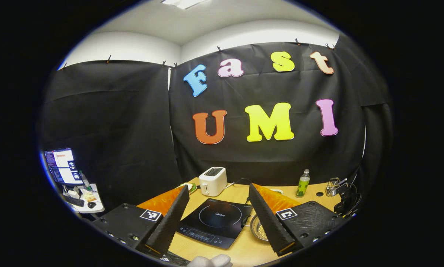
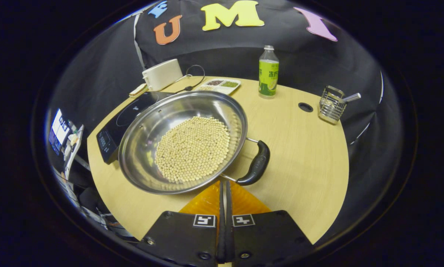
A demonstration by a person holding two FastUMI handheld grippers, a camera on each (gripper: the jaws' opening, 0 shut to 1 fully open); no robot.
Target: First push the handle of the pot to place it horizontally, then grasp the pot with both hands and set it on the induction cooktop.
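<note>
In the right gripper view we see the round stainless-steel pot sitting on the pale wooden table, its left rim lying over the near corner of the flat black induction cooktop. The pot carries one curved black handle on two thin metal struts at its right side; the handle's long axis runs from near-left to far-right, close by the right gripper, whose two black ribbed fingers are pressed together with nothing between them, tips just short of the rim. A single layer of small pale round beans covers the pot's shiny bowl. Behind stand one green-labelled plastic bottle, one white toaster, one wire basket and one shallow divided tray. In the left gripper view we find the left gripper held above the cooktop with its fingers spread wide and empty.
</note>
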